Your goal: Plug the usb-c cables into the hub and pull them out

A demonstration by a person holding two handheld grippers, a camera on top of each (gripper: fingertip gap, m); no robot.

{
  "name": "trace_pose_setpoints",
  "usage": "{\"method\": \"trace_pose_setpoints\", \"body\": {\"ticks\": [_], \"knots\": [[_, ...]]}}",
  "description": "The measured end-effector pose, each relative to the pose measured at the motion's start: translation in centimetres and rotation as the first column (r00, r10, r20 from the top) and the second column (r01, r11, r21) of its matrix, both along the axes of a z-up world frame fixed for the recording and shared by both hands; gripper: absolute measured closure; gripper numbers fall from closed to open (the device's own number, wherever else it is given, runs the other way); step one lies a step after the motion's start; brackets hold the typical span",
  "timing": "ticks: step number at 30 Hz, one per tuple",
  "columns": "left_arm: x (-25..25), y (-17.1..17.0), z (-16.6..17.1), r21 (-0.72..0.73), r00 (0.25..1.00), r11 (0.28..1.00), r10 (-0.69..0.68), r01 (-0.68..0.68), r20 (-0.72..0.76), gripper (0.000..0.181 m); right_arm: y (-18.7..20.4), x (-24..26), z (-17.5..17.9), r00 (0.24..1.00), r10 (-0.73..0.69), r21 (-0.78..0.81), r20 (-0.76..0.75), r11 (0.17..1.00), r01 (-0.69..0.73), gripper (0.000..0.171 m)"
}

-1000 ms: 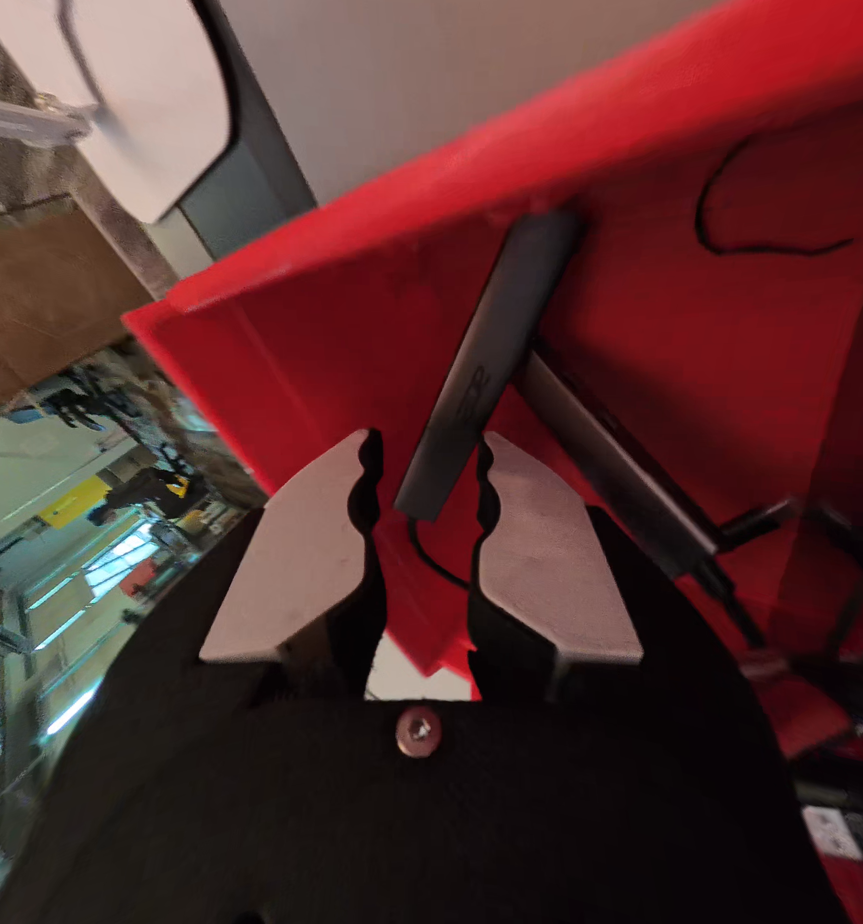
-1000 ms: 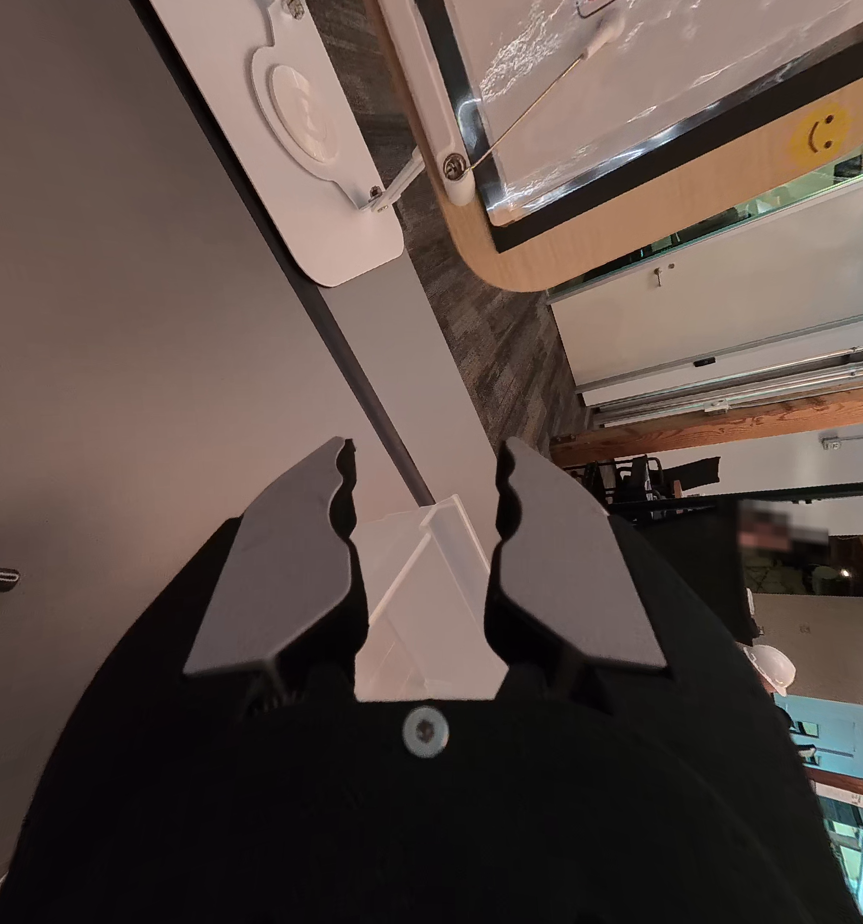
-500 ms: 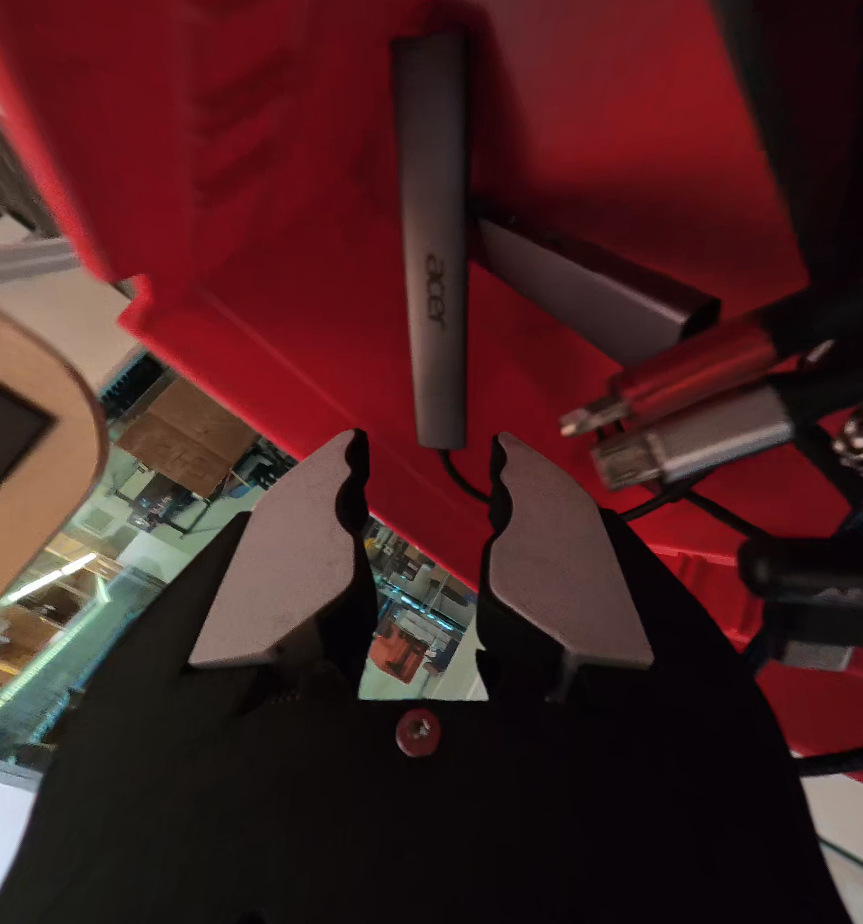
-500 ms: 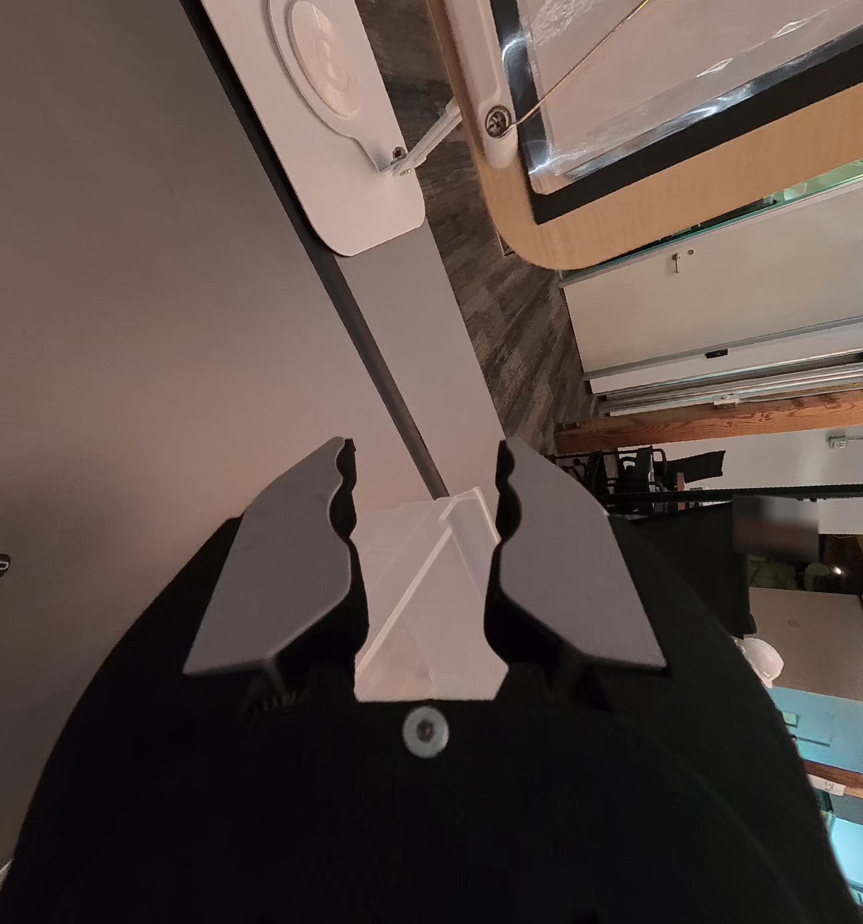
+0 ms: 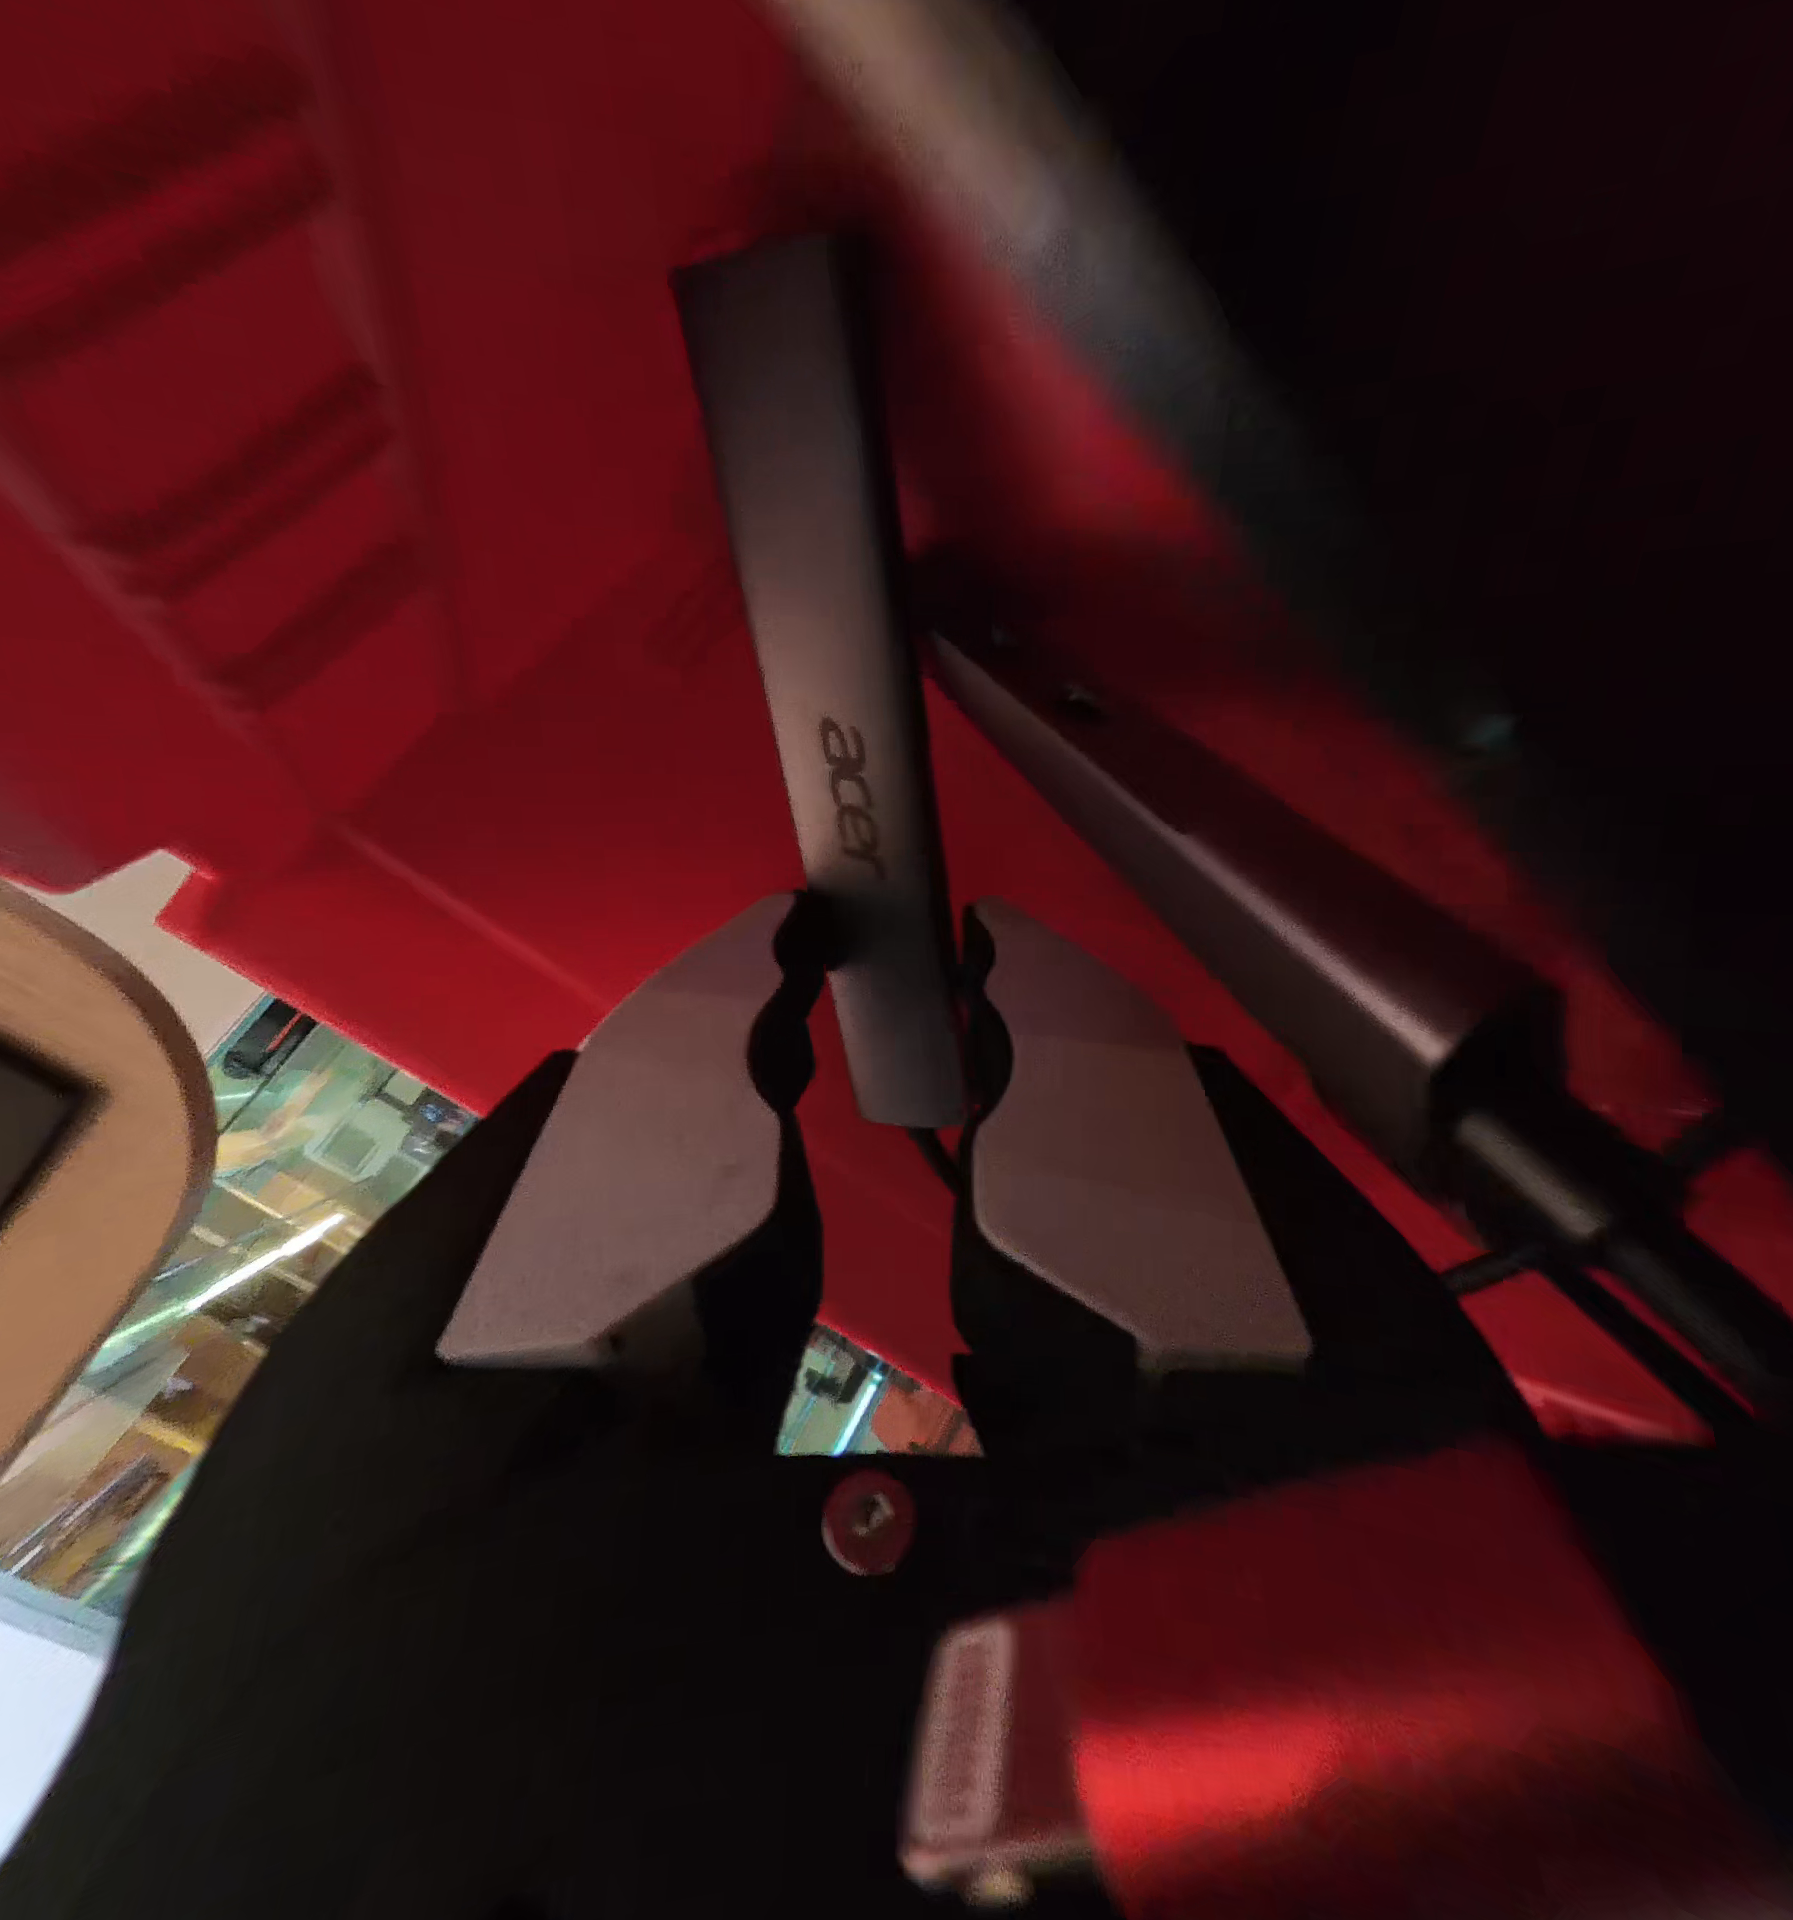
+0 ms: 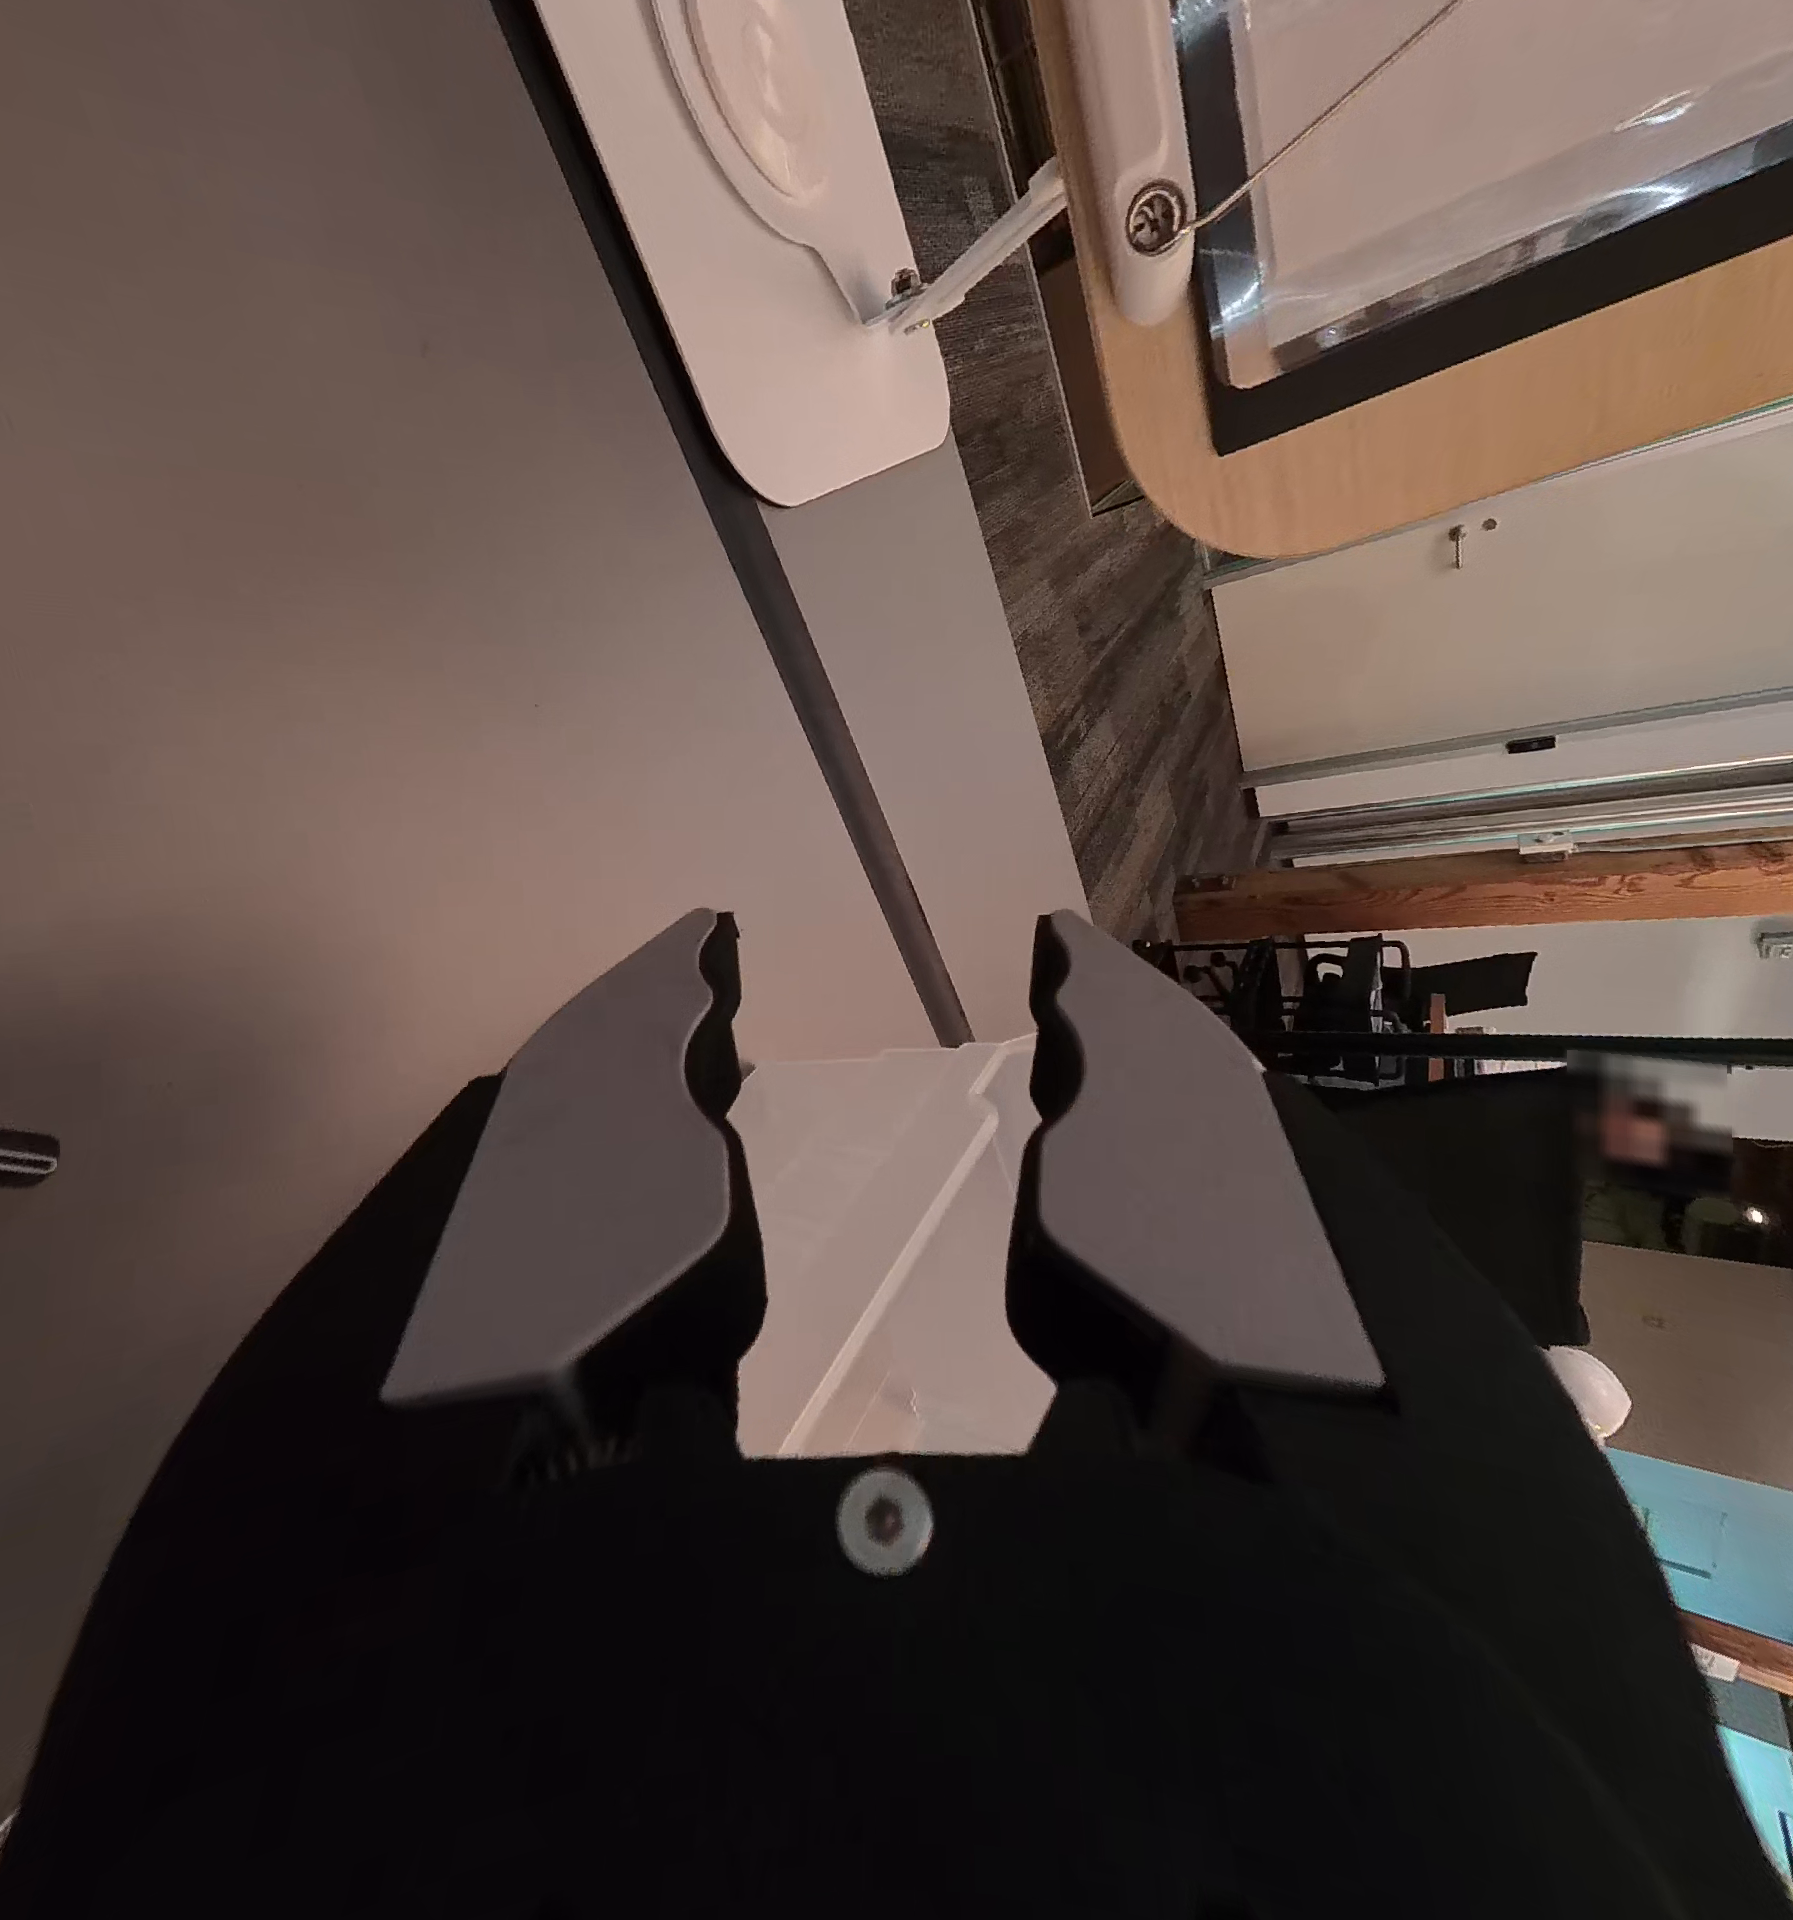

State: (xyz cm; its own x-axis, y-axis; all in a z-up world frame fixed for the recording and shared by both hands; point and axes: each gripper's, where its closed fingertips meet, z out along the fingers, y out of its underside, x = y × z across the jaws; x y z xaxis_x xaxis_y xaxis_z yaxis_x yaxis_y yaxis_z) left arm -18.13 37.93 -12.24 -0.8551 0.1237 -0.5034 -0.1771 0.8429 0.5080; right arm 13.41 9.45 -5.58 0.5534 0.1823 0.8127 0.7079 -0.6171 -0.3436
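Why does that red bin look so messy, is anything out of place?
Nothing looks broken. The red bin holds two grey hubs crossing at an angle, one hub between the left gripper fingers, with loose cables alongside.

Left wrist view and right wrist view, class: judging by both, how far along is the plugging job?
Done: nothing is plugged in.

In hand: the left tool straddles the near end of the slim grey bar-shaped hub inside the red plastic bin; whether it grips is unclear.

Left: the open right tool is empty, and a black USB-C plug lies loose on the grey table. Plugging and pulling out both remain.
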Motion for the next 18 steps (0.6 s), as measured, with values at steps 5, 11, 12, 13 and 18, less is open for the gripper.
{"method": "trace_pose_setpoints", "body": {"ticks": [5,11,12,13,18], "knots": [[0.0,0.1,-0.1,-0.019,1.000,1.000,0.024,-0.024,-0.006,0.158,0.1,0.0,-0.5,1.000,0.002,-0.021,0.008,1.000,-0.002,0.117],[0.1,0.0,0.3,0.015,0.999,0.999,0.042,-0.042,-0.013,0.158,0.1,-0.1,-1.0,1.000,0.013,-0.040,0.004,0.999,-0.013,0.117],[0.1,-0.1,0.4,0.022,0.999,0.999,0.041,-0.041,-0.015,0.158,0.0,-0.1,-1.0,1.000,0.014,-0.042,0.003,0.999,-0.013,0.117],[0.0,-0.2,0.6,0.024,0.999,0.999,0.045,-0.045,-0.016,0.158,0.0,-0.1,-1.1,1.000,0.014,-0.045,0.002,0.999,-0.014,0.117],[-0.8,-0.2,2.7,0.095,0.997,0.993,0.070,-0.067,-0.021,0.158,0.1,-0.2,-1.1,1.000,0.018,-0.052,0.012,0.998,-0.017,0.117]]}}
